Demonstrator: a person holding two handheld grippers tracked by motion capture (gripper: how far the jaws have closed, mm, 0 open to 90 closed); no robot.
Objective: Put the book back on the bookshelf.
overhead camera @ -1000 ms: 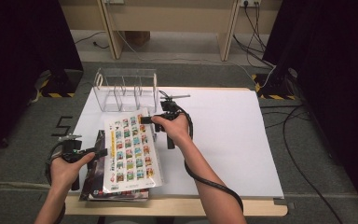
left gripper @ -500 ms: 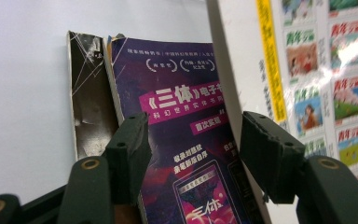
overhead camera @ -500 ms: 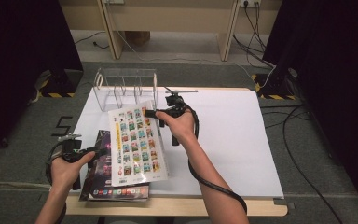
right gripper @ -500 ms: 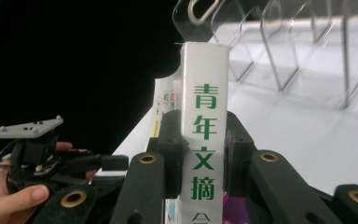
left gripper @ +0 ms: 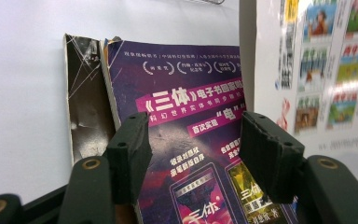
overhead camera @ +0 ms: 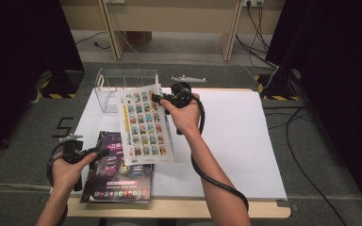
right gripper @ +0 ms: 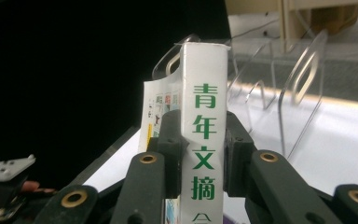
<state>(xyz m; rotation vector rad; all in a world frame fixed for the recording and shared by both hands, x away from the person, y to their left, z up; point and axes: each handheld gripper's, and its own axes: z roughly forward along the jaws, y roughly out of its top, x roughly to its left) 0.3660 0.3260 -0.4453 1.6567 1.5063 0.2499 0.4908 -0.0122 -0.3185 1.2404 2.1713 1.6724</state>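
My right gripper [overhead camera: 162, 99] is shut on the spine of a white magazine [overhead camera: 143, 125] with a grid of colourful pictures on its cover, and holds it tilted in the air over the table's left half. In the right gripper view the white spine [right gripper: 205, 116] with green characters stands upright between the pads [right gripper: 170, 135]. On the table near the front left lies a purple magazine [overhead camera: 118, 176]. My left gripper [overhead camera: 94, 153] hovers at its left edge, open. In the left gripper view the purple cover [left gripper: 186, 116] shows between the open jaws, untouched.
A clear acrylic rack [overhead camera: 118, 82] with several dividers stands at the white mat's back left corner, just behind the lifted magazine. A second, dark worn book [left gripper: 81, 116] lies under the purple one. The mat [overhead camera: 245, 141] spreads to the right. Cables trail over the floor [overhead camera: 306, 136].
The right gripper has lifted the white magazine off the purple one and carried it up and back toward the rack. The left hand has stayed in place.
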